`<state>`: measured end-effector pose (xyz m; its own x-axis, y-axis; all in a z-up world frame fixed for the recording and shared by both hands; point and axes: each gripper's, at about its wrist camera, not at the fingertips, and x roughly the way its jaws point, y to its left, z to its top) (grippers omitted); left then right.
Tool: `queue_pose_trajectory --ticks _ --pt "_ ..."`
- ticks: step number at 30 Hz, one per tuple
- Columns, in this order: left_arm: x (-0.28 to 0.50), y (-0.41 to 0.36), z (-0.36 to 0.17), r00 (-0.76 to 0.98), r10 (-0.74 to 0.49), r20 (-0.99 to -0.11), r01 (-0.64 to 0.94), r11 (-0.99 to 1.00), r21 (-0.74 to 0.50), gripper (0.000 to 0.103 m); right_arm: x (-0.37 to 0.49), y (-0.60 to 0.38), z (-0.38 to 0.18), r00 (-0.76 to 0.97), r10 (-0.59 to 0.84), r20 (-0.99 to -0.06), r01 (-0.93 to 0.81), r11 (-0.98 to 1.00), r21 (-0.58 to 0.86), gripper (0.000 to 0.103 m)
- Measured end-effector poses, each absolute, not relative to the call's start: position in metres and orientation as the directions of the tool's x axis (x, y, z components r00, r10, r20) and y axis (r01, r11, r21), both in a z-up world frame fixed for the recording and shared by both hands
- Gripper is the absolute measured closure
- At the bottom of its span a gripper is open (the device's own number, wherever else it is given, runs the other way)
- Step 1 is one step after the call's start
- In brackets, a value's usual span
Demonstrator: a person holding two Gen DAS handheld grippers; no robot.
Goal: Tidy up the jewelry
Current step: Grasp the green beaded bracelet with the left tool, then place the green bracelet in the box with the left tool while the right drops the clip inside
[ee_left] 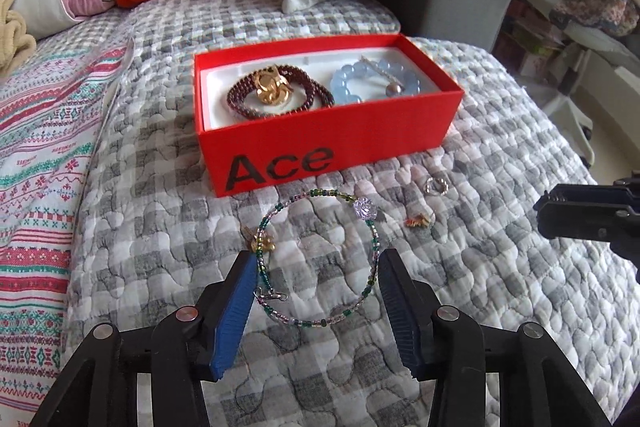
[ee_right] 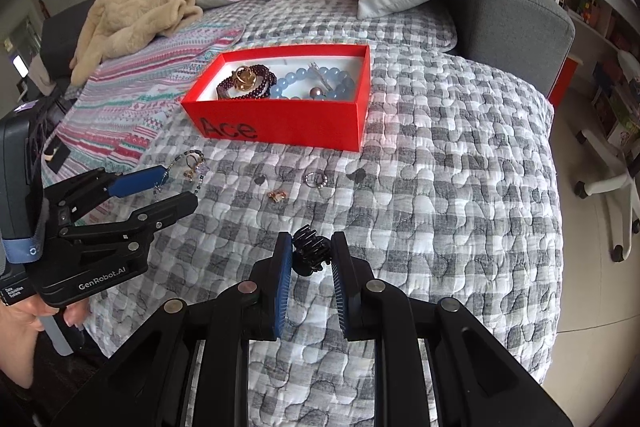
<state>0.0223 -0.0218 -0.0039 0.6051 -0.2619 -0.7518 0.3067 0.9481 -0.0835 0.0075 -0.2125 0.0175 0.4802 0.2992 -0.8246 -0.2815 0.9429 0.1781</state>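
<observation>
On a grey-and-white checked quilt [ee_left: 460, 307], the left gripper [ee_left: 316, 267] hangs wide open, its blue pads either side of one multicoloured beaded wire bangle [ee_left: 320, 259] with a lilac flower bead; it grips nothing. Just ahead sits one open red cardboard box marked "Ace" [ee_left: 328, 143], holding three pieces: a dark garnet beaded bracelet [ee_left: 280, 95], a gold knot ornament [ee_left: 272, 87] and a pale blue bead bracelet [ee_left: 376, 83]. To the gripper's right lie one small gold earring [ee_left: 418, 222] and one silver ring [ee_left: 436, 185]. Only the right wrist view shows the right gripper [ee_right: 310, 255], its pads pressed against a black plastic claw hair clip [ee_right: 310, 255].
</observation>
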Motion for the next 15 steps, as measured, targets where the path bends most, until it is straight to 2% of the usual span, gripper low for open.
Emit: queue_pose_trajectory --ticks 9,15 --pt "0.056 -0.009 0.018 0.666 -0.250 -0.703 0.244 0.963 -0.112 0.050 0.040 -0.206 0.038 0.556 0.362 -0.748 -0.248 0.932 0.266 0.082" --pt "0.082 -0.018 0.016 0.714 -0.222 -0.664 0.241 0.968 -0.065 0.050 0.069 -0.211 0.035 0.591 0.410 -0.695 -0.211 0.910 0.357 0.082"
